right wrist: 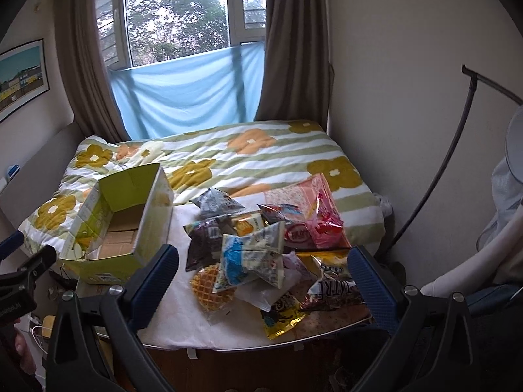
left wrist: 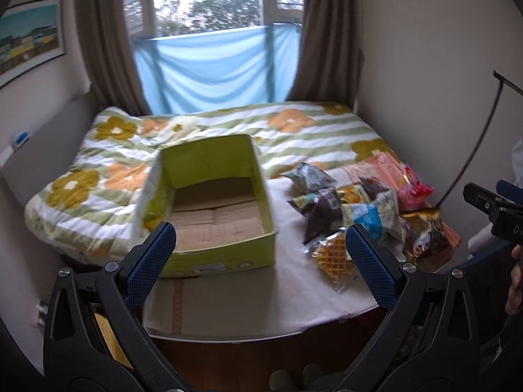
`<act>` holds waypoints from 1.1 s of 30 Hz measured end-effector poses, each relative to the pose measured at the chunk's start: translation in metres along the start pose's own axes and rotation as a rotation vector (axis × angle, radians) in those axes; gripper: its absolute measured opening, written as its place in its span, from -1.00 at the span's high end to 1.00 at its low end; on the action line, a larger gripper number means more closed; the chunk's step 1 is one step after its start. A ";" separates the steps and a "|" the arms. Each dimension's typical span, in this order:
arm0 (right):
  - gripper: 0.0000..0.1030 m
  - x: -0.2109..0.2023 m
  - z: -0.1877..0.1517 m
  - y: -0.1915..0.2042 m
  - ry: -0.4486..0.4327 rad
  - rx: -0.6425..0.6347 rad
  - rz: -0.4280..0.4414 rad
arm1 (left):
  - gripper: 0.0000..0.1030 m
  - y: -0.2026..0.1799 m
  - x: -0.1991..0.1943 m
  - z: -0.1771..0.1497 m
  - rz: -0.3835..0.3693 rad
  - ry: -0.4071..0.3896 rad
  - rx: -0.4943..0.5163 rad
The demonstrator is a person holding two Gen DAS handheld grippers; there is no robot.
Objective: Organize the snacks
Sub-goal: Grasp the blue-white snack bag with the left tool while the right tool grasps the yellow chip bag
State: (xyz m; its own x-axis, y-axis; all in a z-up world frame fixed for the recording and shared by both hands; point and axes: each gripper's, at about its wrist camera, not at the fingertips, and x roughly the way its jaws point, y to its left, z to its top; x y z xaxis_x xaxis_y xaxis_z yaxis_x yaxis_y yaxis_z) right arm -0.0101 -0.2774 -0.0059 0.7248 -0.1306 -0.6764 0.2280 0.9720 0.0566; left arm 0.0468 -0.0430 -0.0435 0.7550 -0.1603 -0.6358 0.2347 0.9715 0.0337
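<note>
An open green cardboard box [left wrist: 225, 254] with a bare brown bottom stands on a white-covered table [left wrist: 248, 297]; it also shows in the right wrist view [right wrist: 108, 269]. A pile of snack packets [left wrist: 369, 209] lies to its right, with a wrapped waffle [left wrist: 333, 256] nearest me. The right wrist view shows the pile [right wrist: 261, 245] and waffle [right wrist: 209, 285] too. My left gripper [left wrist: 260, 258] is open and empty, above the table's near edge by the box. My right gripper [right wrist: 263, 276] is open and empty over the near side of the pile.
A bed with a flowered quilt [left wrist: 294, 130] lies behind the table, under a curtained window. Walls close in on both sides. A dark curved pole [right wrist: 434, 170] stands at the right. The other gripper's body shows at each view's edge.
</note>
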 end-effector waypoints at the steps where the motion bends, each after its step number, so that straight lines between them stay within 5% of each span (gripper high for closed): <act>1: -0.99 0.005 -0.002 -0.005 0.008 0.001 0.000 | -0.99 -0.005 0.008 0.000 -0.020 0.009 0.011; 16: -0.99 0.123 -0.035 -0.094 0.223 0.014 0.042 | -0.99 -0.129 0.135 0.017 -0.164 0.216 0.047; 24: -0.99 0.174 -0.057 -0.110 0.334 0.016 0.094 | -0.99 -0.180 0.220 0.006 -0.160 0.385 0.066; 33: -0.99 0.200 -0.062 -0.119 0.383 0.024 0.142 | -0.99 -0.202 0.257 -0.009 -0.141 0.473 0.093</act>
State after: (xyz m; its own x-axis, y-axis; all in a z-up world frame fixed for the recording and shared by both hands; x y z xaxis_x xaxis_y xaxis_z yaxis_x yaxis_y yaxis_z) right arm 0.0677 -0.4069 -0.1933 0.4568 0.0908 -0.8849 0.1621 0.9696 0.1831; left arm 0.1883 -0.2788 -0.2205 0.3569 -0.1710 -0.9184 0.3839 0.9231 -0.0227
